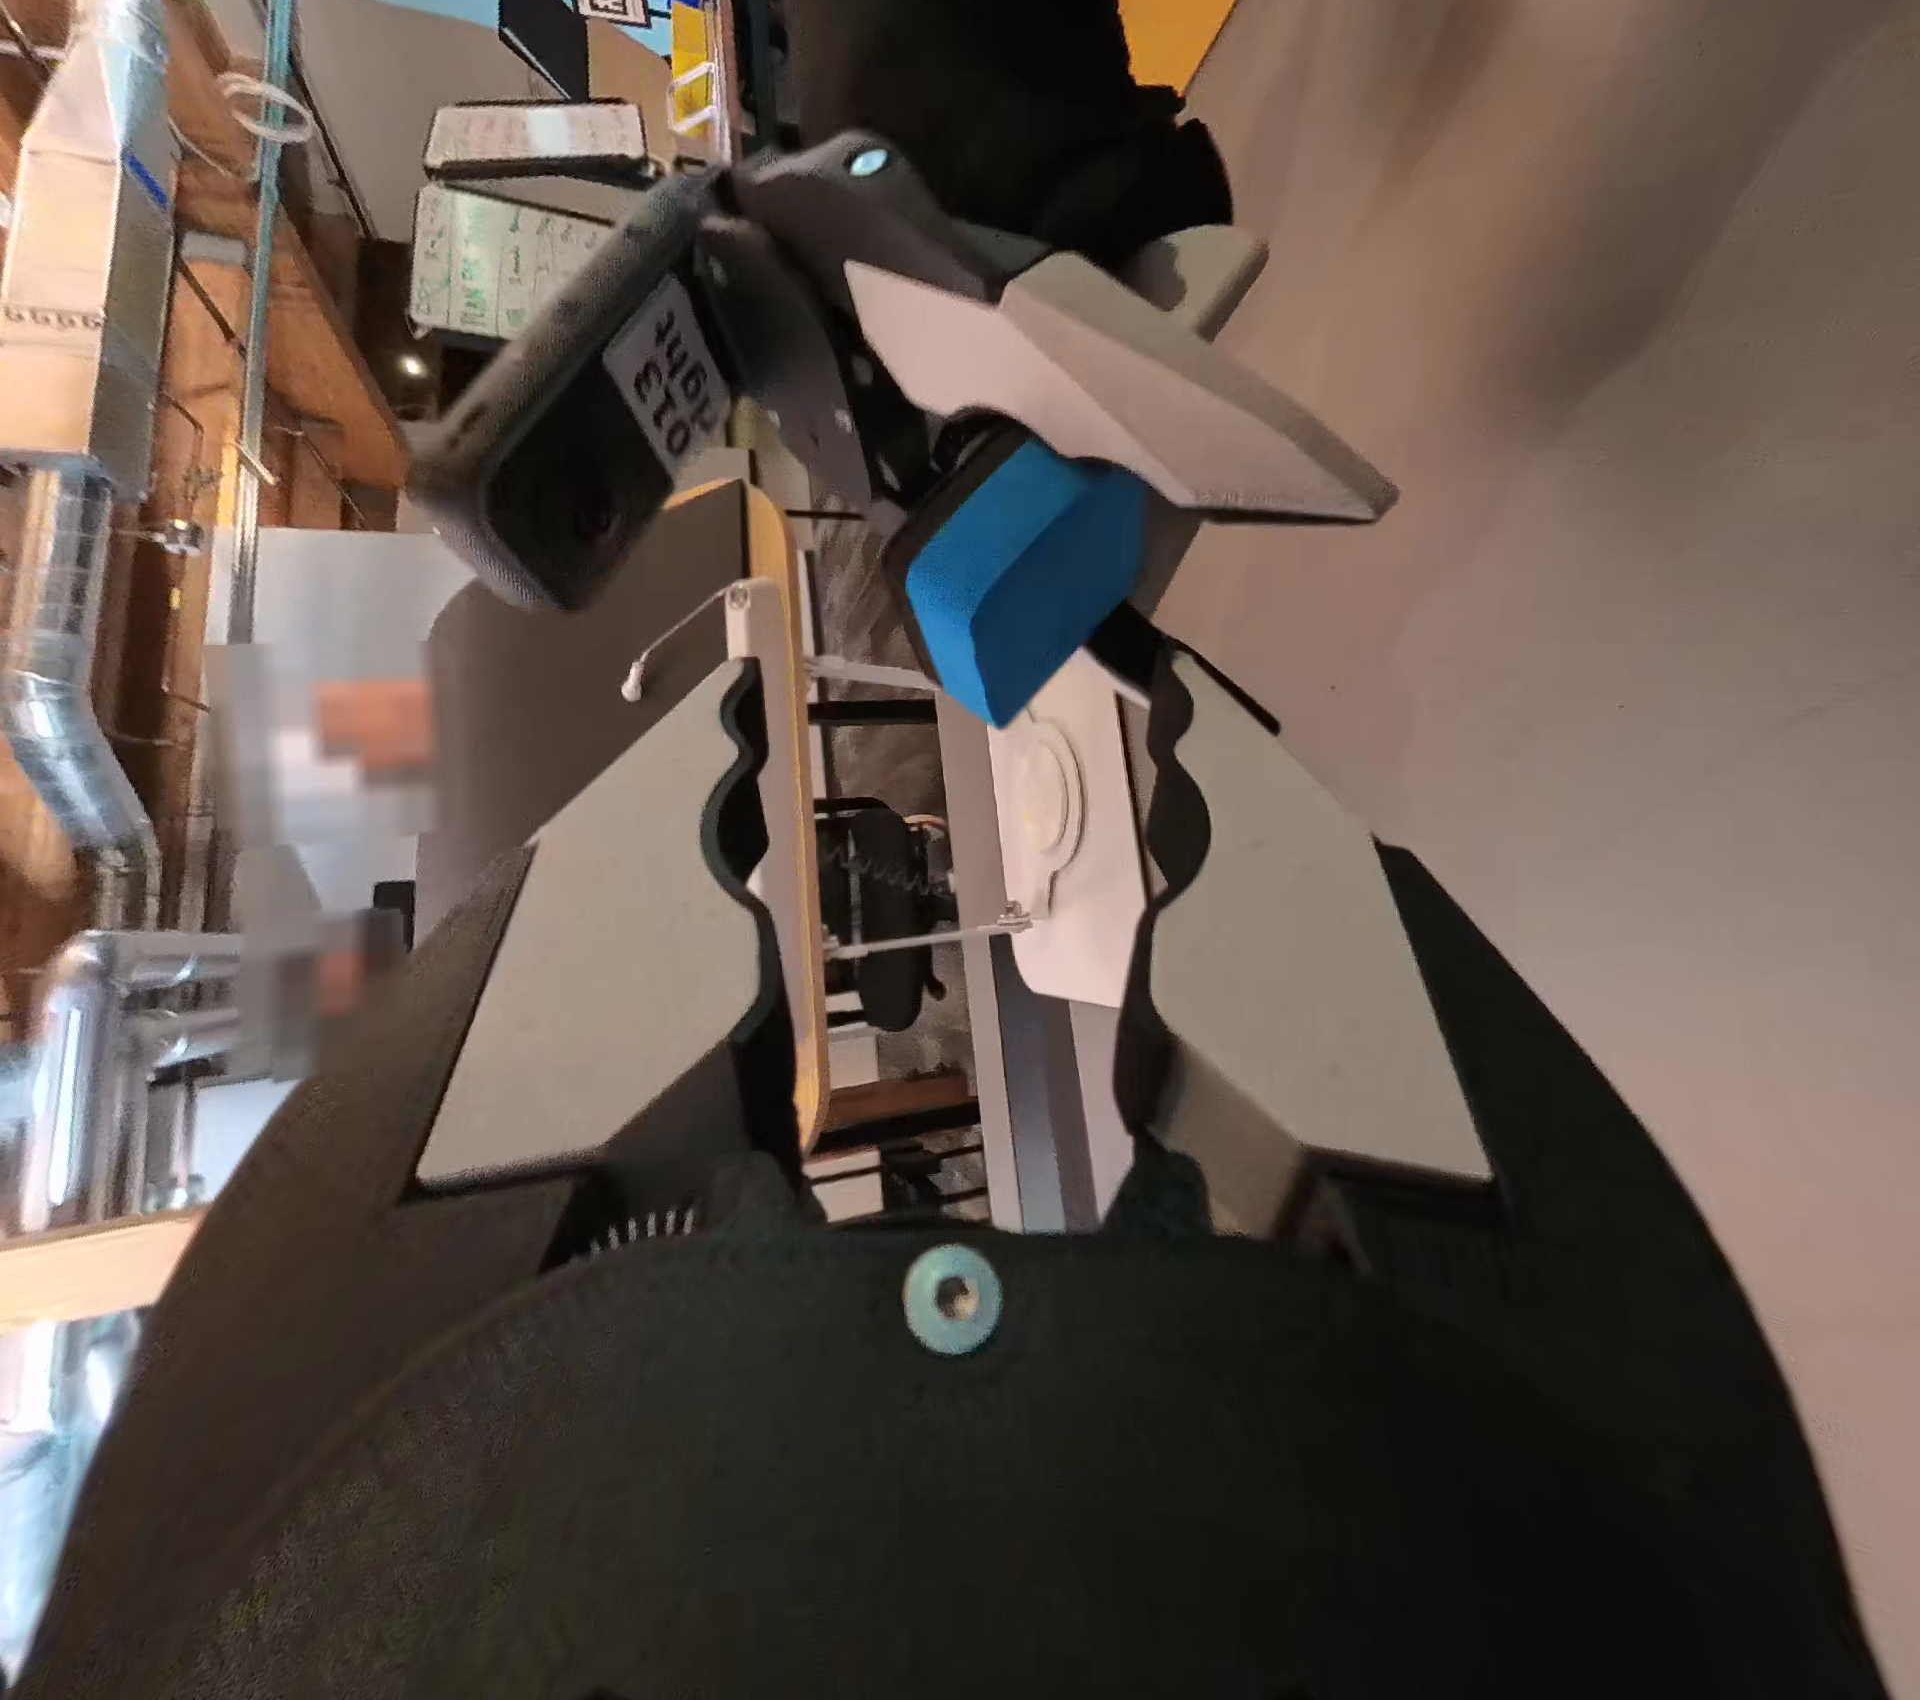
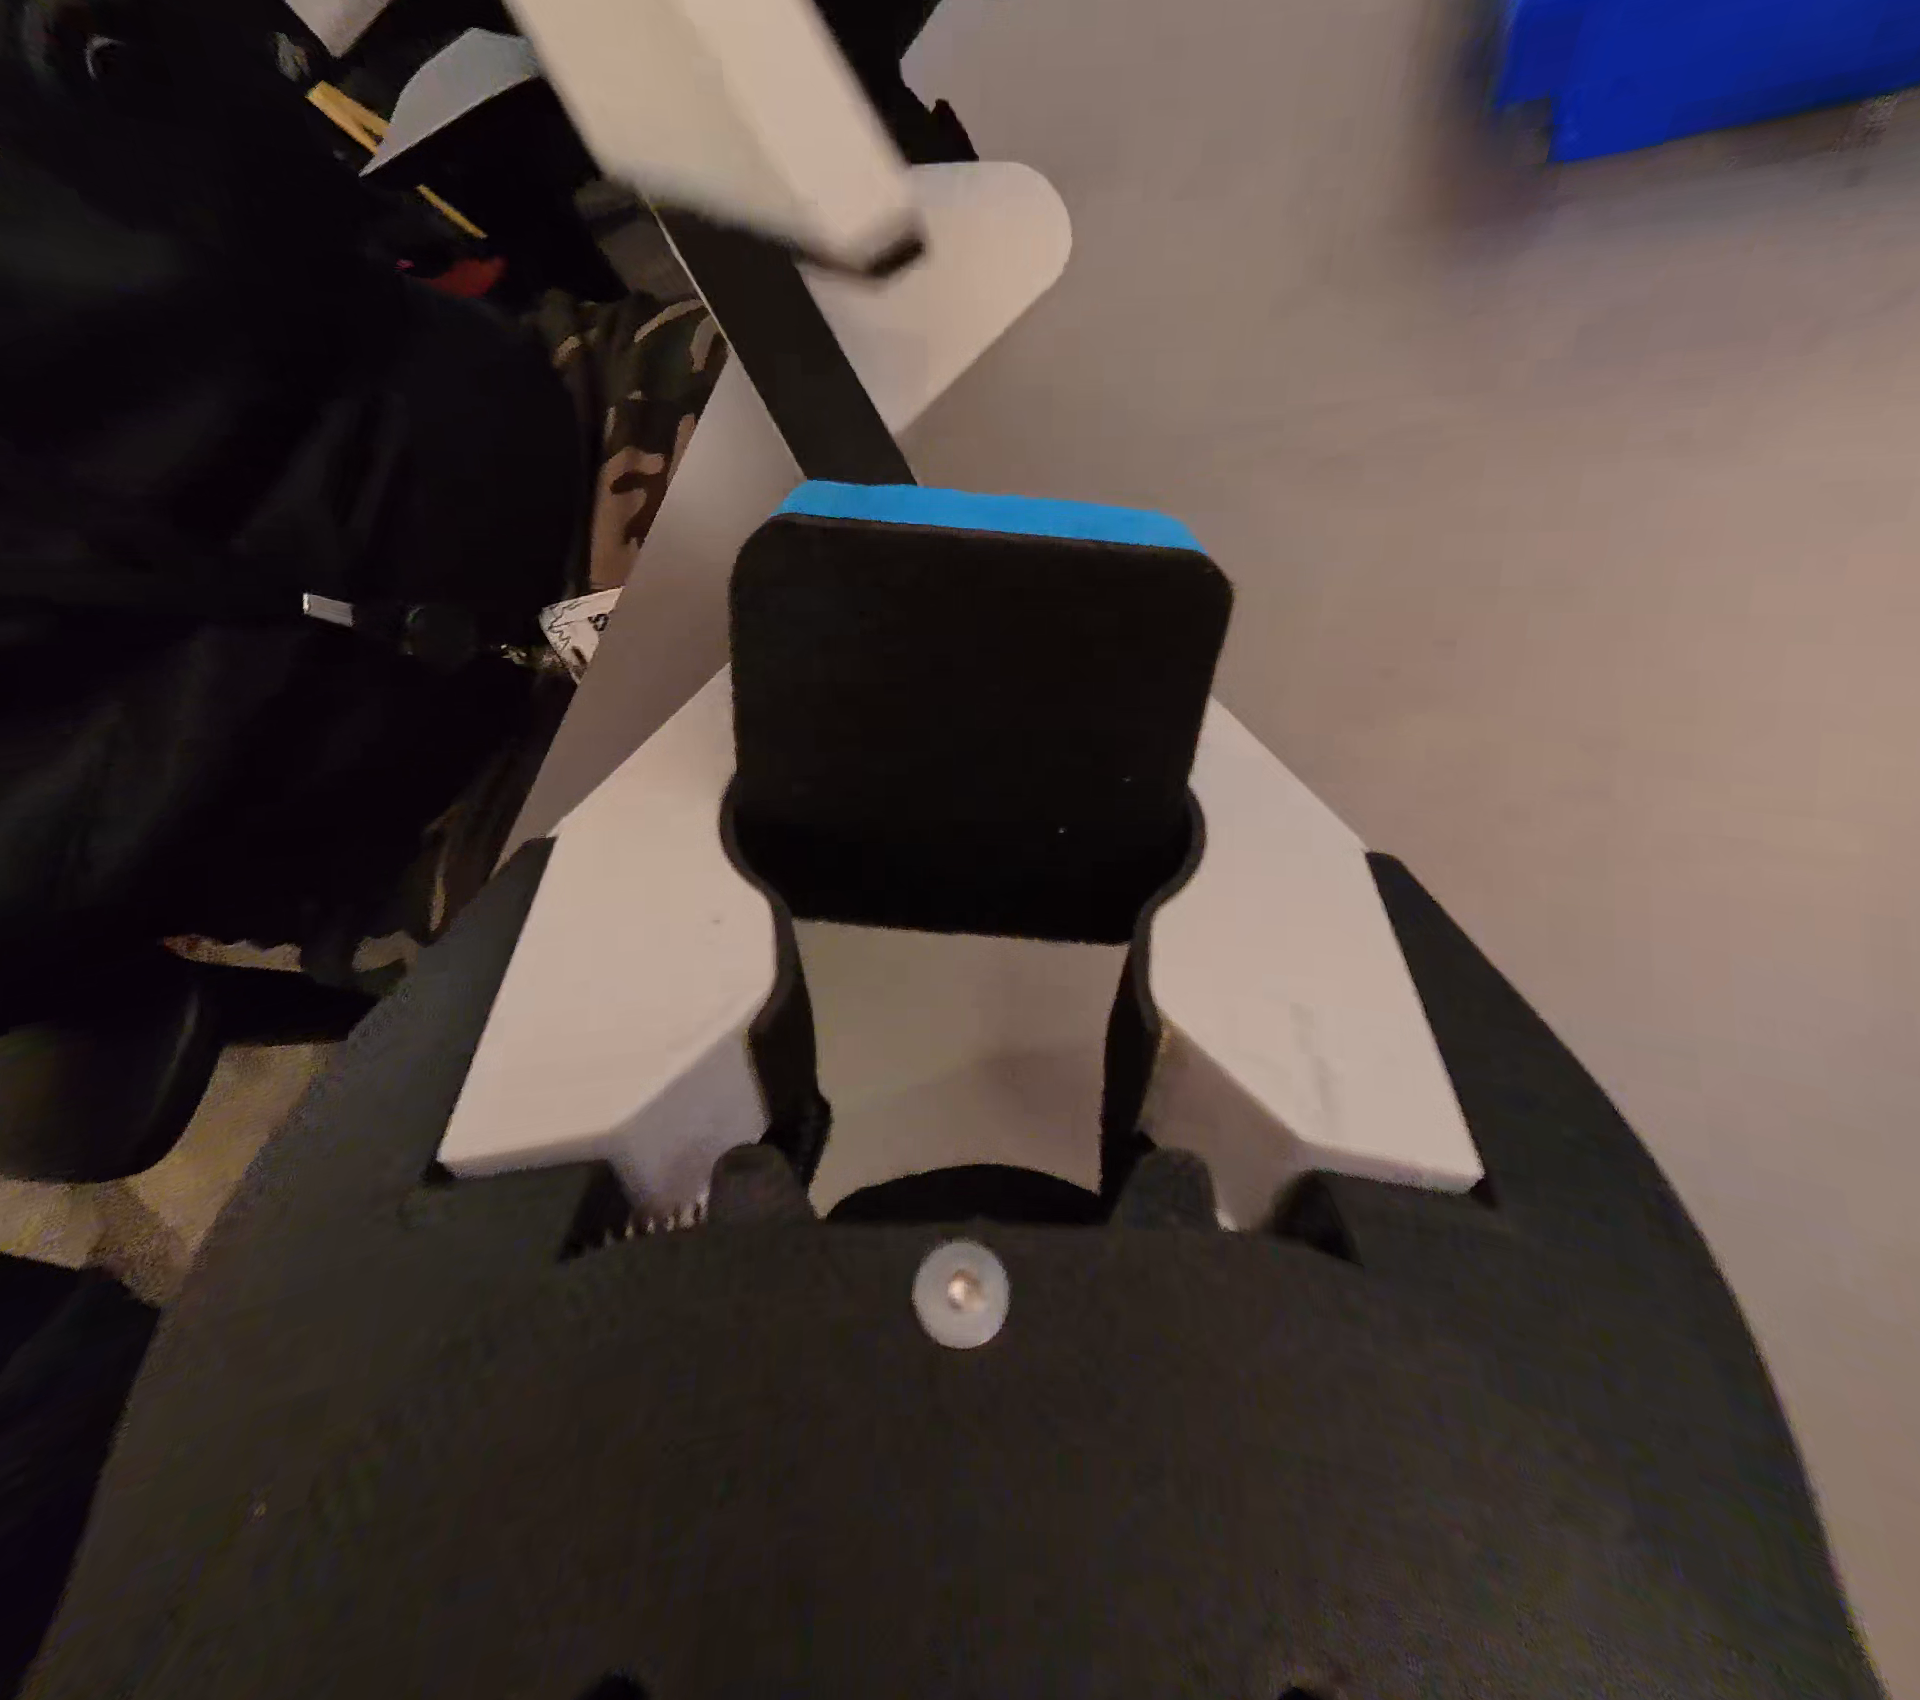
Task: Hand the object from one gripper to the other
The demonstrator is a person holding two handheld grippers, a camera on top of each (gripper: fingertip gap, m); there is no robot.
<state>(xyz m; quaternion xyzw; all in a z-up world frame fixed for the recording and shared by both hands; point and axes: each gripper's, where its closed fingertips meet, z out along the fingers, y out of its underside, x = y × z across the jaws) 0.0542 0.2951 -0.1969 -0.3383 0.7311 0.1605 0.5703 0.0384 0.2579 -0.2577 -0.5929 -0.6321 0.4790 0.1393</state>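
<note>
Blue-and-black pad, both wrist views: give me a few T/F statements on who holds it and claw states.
1. The right claw is shut on the blue-and-black pad. True.
2. The left claw is shut on the pad. False: its jaws stand apart with nothing between them.
3. In the left wrist view the pad lies ahead of the left claw's fingertips. True.
4. The pad rests on the grey table. False: it is held above it.
</note>
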